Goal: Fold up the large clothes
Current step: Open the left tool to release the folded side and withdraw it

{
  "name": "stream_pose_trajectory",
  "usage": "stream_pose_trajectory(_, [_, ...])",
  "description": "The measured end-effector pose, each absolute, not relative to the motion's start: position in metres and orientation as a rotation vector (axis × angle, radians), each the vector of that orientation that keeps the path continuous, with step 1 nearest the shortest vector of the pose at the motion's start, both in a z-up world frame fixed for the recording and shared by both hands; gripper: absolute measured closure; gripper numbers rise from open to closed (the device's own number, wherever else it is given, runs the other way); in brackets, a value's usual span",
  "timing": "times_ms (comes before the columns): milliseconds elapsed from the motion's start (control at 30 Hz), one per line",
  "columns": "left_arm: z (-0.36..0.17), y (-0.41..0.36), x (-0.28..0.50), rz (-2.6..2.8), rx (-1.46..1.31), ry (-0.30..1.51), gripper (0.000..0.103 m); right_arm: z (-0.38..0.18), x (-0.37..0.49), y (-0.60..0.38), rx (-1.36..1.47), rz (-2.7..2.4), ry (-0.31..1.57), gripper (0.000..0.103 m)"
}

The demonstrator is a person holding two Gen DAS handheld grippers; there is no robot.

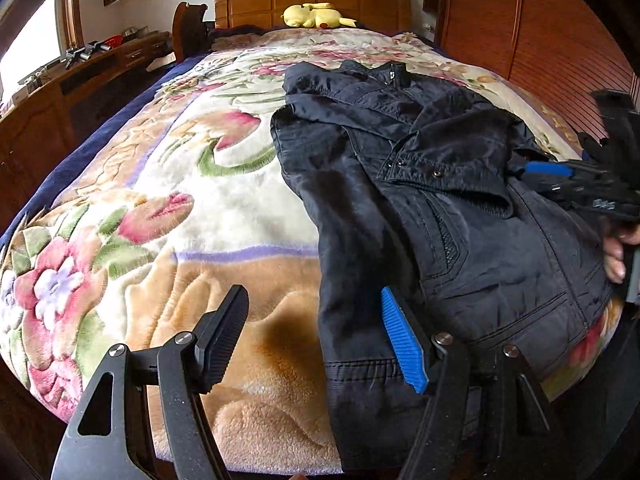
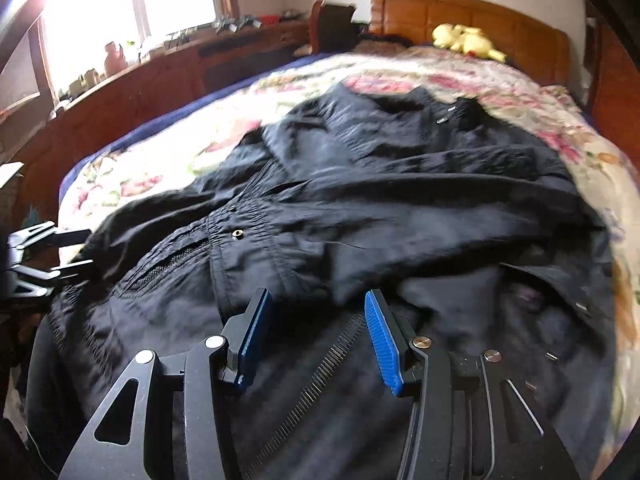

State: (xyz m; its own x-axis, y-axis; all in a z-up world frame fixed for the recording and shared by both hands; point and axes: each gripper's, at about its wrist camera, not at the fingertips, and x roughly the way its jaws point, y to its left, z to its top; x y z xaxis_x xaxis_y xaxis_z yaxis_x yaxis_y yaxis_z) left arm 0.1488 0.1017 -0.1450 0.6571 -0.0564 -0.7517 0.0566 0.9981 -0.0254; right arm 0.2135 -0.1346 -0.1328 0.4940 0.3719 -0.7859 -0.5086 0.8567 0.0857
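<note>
A dark jacket (image 1: pixel 432 216) lies on a bed's flowered blanket (image 1: pixel 168 208), toward the right-hand side of the bed as the left wrist view shows it, its collar (image 1: pixel 390 74) toward the wooden headboard (image 1: pixel 312 0) and its hem toward the foot, so its long axis runs with the length of the bed. One sleeve (image 1: pixel 444 164) is already laid across the chest, snaps showing at its cuff. The left gripper (image 1: pixel 316 338) hovers at the hem edge with its jaws spread wide, one finger over bare blanket and the blue-padded one over the jacket, holding nothing. The right gripper (image 2: pixel 316 336) is likewise spread and empty above the lower front, straddling the zipper (image 2: pixel 320 364); its view is blurred, so whether a pad touches cloth cannot be told. The likely trouble from here: the fabric looks slick and puffy, and a pinch taking only the top layer would lift one panel while the layer beneath stays put, skewing the fold. The crossed sleeve could also slide off if the hem is raised quickly, and the plush blanket may drag at the underside. A yellow plush toy (image 1: pixel 316 16) rests by the headboard, well apart.
</note>
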Motion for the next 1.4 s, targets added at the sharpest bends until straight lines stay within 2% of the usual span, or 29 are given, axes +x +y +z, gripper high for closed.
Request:
stream_pose_trajectory(300, [-0.145,0.108,0.143,-0.081,-0.012,0.84,0.034,-0.125,0.173,-0.234,-0.241,0.285,0.925,0.053])
stream_pose_trajectory(600, [-0.134,0.11,0.12,-0.098,-0.031,0.814,0.034,-0.14,0.142,-0.304,-0.156,0.139,0.999,0.053])
stream_pose_trajectory(800, [-0.127,0.106,0.104,-0.111,-0.007,0.782,0.034,-0.156,0.129,-0.312,-0.108,0.145,1.024,0.053])
stream_pose_trajectory(1000, [-0.127,0.107,0.096,-0.127,-0.024,0.779,0.048,-0.157,0.125,-0.324,-0.076,0.154,1.022,0.053])
stream_pose_trajectory(1400, [-0.138,0.098,0.098,-0.137,-0.001,0.807,0.049,-0.162,0.123,-0.324,-0.072,0.152,1.015,0.051])
